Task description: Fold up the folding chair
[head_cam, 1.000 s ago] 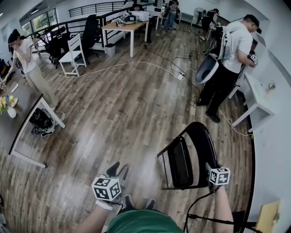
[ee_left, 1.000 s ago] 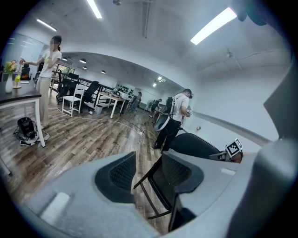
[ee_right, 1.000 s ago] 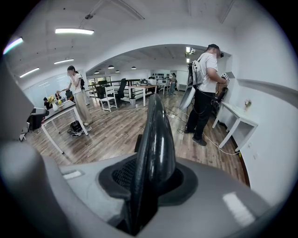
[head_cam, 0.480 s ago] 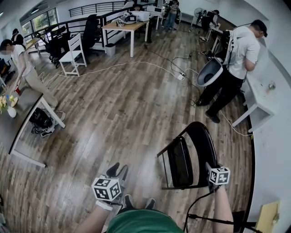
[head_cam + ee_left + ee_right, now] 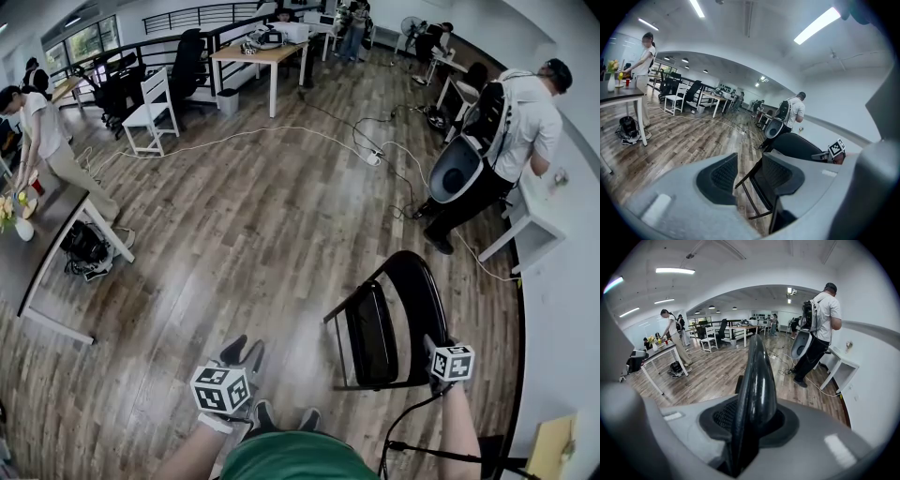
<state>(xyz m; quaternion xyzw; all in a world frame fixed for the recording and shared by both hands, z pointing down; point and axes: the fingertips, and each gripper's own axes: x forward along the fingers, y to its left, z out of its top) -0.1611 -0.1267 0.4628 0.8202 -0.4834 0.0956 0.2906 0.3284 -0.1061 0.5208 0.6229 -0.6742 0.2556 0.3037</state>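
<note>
The black folding chair (image 5: pixel 389 319) stands on the wood floor at the lower right of the head view. Its seat (image 5: pixel 373 333) is tipped up steeply, close to the backrest. My right gripper (image 5: pixel 434 359) is shut on the near edge of the rounded backrest (image 5: pixel 757 376), which fills the gap between the pads in the right gripper view. My left gripper (image 5: pixel 239 352) hangs to the left of the chair, apart from it, open with nothing between its fingers. Through its gap the left gripper view shows the chair (image 5: pixel 787 145) and its thin leg frame (image 5: pixel 750 187).
A person with a backpack (image 5: pixel 511 131) stands at a white desk (image 5: pixel 525 211) beyond the chair. Cables (image 5: pixel 375 150) trail over the floor. At the left are a table (image 5: pixel 37 244), a bag (image 5: pixel 86 248) and another person (image 5: pixel 47 131). A white chair (image 5: pixel 150 112) stands far back.
The person with the backpack has stepped right, toward the white desk. The person at the left has moved further left and bent over the table. Both grippers and the chair stay where they were.
</note>
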